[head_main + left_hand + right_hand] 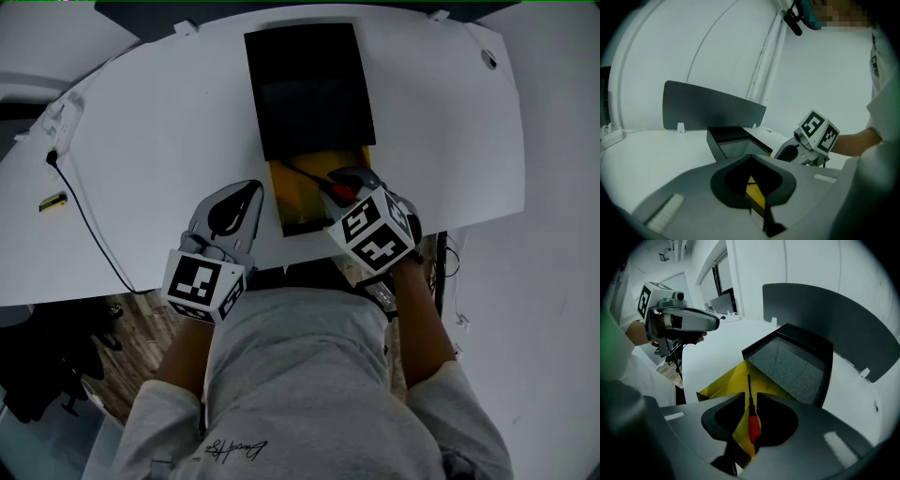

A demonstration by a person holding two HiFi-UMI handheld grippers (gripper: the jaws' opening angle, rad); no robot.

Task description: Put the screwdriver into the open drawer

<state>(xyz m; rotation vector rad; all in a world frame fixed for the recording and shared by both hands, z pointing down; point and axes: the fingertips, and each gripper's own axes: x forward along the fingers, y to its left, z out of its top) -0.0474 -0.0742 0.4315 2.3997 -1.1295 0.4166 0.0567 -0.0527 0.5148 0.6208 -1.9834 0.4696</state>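
The screwdriver, with a red handle and a thin black shaft, lies slantwise in the open yellow drawer of a black cabinet. My right gripper hovers just above the handle. In the right gripper view the screwdriver shows down through the narrow gap of the right gripper; its jaws stand slightly apart and do not press on it. My left gripper rests left of the drawer, shut and empty. In the left gripper view only a strip of yellow drawer shows behind the left gripper.
The white table ends close to the person's body. A black cable runs across its left part, with a small yellow and black item near the left edge. A grey panel stands behind the cabinet.
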